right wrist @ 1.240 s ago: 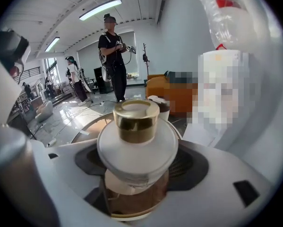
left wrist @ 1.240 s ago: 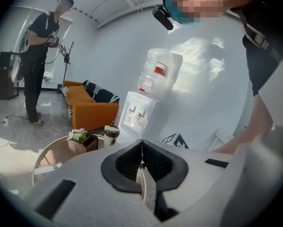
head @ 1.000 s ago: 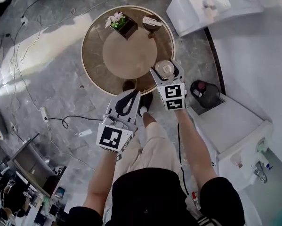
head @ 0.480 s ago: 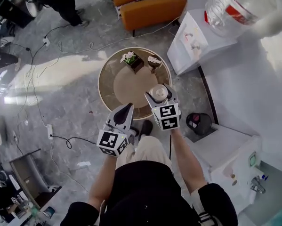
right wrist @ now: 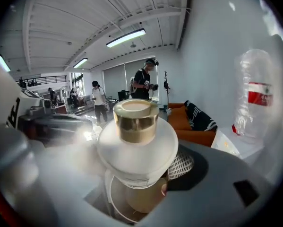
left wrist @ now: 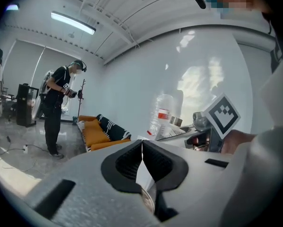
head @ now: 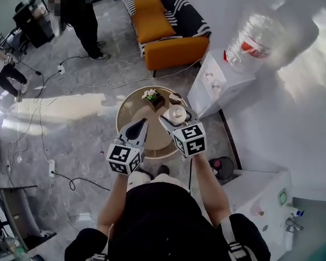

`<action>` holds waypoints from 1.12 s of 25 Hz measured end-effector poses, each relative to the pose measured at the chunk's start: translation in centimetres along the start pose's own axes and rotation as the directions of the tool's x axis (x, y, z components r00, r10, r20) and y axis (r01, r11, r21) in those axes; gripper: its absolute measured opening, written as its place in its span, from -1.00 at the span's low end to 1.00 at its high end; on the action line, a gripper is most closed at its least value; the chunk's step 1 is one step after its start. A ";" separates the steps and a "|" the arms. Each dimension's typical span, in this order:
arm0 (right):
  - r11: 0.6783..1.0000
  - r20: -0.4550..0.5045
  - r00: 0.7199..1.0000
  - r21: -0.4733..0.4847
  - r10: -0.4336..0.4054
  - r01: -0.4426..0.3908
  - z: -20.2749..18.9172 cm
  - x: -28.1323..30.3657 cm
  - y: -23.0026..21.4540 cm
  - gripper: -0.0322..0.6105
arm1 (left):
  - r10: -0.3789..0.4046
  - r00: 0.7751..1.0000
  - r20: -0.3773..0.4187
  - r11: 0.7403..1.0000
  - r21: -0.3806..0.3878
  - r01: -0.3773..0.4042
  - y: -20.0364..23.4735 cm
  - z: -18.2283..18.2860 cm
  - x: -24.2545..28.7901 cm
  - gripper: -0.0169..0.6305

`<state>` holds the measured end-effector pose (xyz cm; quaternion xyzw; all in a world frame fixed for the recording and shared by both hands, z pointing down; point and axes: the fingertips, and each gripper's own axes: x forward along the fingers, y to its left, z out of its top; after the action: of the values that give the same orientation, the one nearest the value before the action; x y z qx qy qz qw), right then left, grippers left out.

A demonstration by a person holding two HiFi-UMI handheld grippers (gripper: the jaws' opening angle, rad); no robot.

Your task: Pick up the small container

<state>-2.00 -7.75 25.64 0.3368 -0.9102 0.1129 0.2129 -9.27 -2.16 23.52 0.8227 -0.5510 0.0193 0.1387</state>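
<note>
The small container (right wrist: 137, 143) is a frosted white jar with a gold cap (right wrist: 135, 121). My right gripper (head: 175, 116) is shut on the small container (head: 177, 113) and holds it up in the air above the round table (head: 131, 111). In the right gripper view it fills the middle, upright between the jaws. My left gripper (head: 136, 129) hangs beside it to the left, shut with nothing in it; its pads (left wrist: 132, 161) meet in the left gripper view.
On the round table stand a small plant box (head: 154, 98) and a dark holder (head: 176, 98). A white water dispenser (head: 214, 86) with a bottle (head: 253, 35), an orange sofa (head: 165, 23) and floor cables (head: 70, 181) surround it. A person (head: 78, 12) stands at the far left.
The head view has risen and tilted forward, so the table looks smaller and farther. Both grippers rose with it, the right one still holding the container; sofa and a person came into view.
</note>
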 end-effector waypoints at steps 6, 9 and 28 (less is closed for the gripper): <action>0.995 0.018 0.998 -0.073 0.064 -0.062 4.3 -2.1 2.9 0.14 | 0.000 0.999 0.042 0.999 0.035 -0.001 0.1 3.4 -1.5 -0.89; 0.993 0.035 0.995 -0.071 0.096 -0.094 5.9 -2.8 3.6 0.14 | 0.018 0.999 0.047 0.999 0.041 -0.020 0.7 4.5 -1.9 -0.89; 0.984 0.066 0.986 -0.097 0.153 -0.146 7.2 -3.0 5.3 0.14 | 0.069 0.998 -0.001 0.997 0.040 -0.069 1.7 5.0 -2.2 -0.89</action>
<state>-5.70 -4.65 17.55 0.2611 -0.9444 0.0740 0.1856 -12.33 -2.06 18.64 0.8057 -0.5785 0.0360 0.1221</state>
